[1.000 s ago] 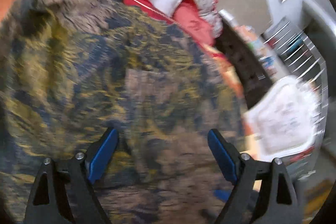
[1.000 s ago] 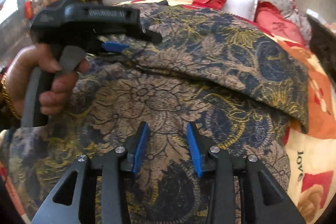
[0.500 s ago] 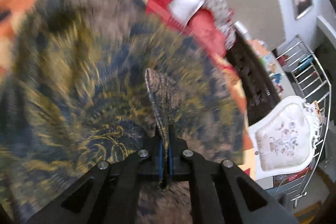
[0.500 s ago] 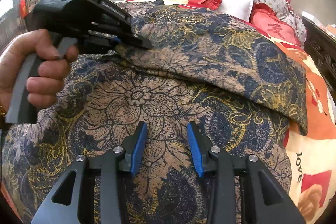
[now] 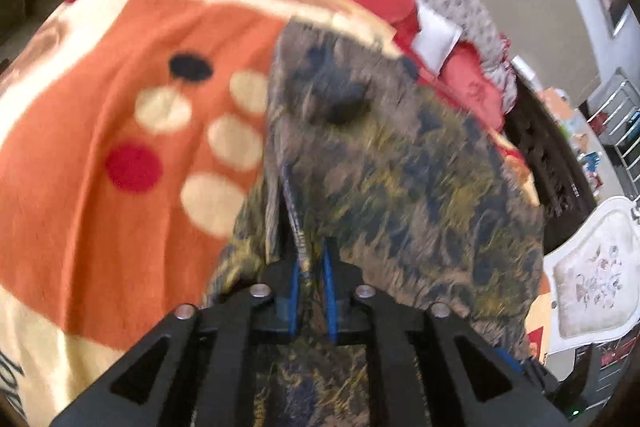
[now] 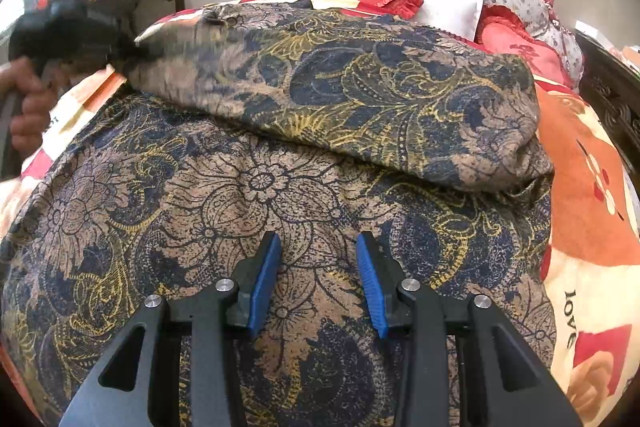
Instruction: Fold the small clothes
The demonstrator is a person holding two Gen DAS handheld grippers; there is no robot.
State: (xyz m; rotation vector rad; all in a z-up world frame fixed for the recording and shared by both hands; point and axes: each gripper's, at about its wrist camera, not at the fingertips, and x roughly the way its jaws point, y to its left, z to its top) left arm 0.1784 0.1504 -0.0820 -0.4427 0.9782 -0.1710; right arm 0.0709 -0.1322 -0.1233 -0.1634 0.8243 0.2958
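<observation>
Bedding in orange and cream (image 5: 120, 99) fills the left wrist view, where the left gripper (image 5: 312, 291), open a second ago, is now clamped on a fold of the patterned garment (image 5: 400, 187) and has dragged it aside, so a fold is under way. From the right wrist, the right gripper (image 6: 318, 283) hovers open over the garment's flat lower half, untouched between the fingers.
</observation>
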